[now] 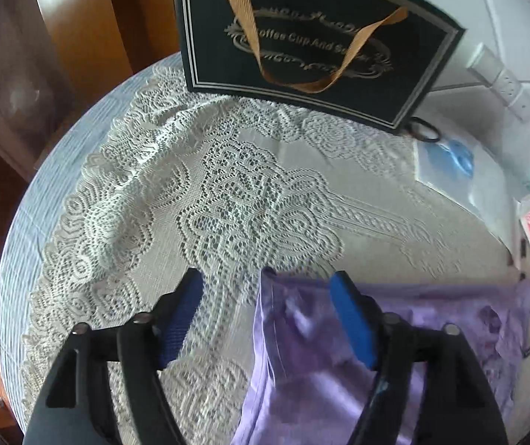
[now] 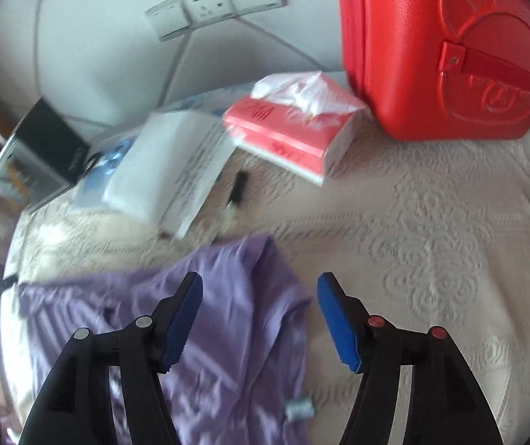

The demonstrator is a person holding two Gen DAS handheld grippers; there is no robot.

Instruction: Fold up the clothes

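Observation:
A lilac satin garment (image 1: 302, 363) lies crumpled on a white lace tablecloth (image 1: 228, 193). My left gripper (image 1: 267, 282) is open above the garment's left edge; its right finger is over the cloth, its left finger over bare lace. In the right wrist view the same garment (image 2: 235, 315) spreads from the lower left to the middle. My right gripper (image 2: 259, 285) is open above the garment's right edge, its left finger over the fabric, its right finger over the tablecloth (image 2: 432, 259). Neither gripper holds anything.
A black gift bag (image 1: 313, 37) with a gold ribbon stands at the back of the round table. A red case (image 2: 443, 48), a pink tissue pack (image 2: 291, 133), white papers (image 2: 176, 170) and a small black item (image 2: 237, 187) lie beyond the garment. A wall socket strip (image 2: 216, 2) is behind.

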